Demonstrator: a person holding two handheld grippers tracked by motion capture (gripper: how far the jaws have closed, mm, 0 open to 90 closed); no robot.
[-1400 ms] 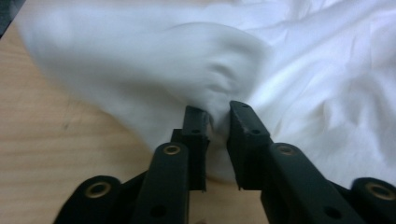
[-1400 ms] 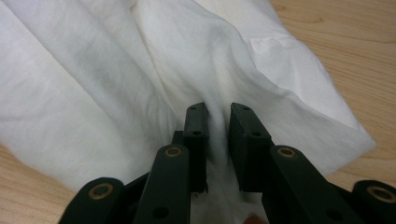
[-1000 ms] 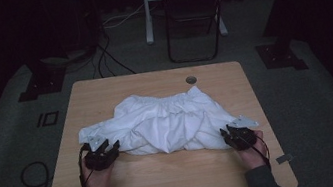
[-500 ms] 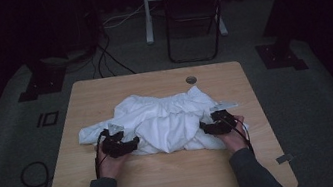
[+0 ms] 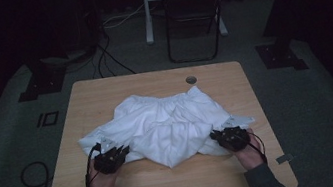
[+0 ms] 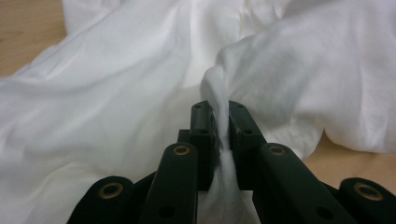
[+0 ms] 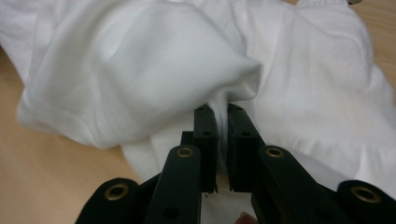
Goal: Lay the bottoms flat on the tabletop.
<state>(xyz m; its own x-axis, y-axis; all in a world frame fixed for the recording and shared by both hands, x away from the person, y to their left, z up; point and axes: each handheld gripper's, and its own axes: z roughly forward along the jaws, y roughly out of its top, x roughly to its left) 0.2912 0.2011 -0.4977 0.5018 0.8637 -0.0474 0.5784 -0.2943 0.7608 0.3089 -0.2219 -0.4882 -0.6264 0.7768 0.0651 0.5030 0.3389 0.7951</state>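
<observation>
Left hand-held gripper point(image 6: 219, 128): its jaws have just been closing and now pinch a fold of the white garment point(image 5: 169, 123) between the pads, at the near left edge of the cloth.
Right hand-held gripper point(image 7: 222, 130): its jaws have also just been closing, and a thin ridge of the same cloth is clamped between them at the near right edge.
Step in hand: I judge it is a two-point grasp made to lift or spread the garment.
How to do it well: keep both pinches firm, move both hands at an equal pace, and pull apart gently so that neither fold slips out.
Place of the garment: it lies crumpled in the middle of the bench point(image 5: 103, 91), touching the wood, nearer to the person than to the far edge.
Long axis: it runs across the bench, from left to right.
Pointing: the gathered band seems to face the far edge and the small round hole point(image 5: 191, 79); the loose hem comes toward the person.
</observation>
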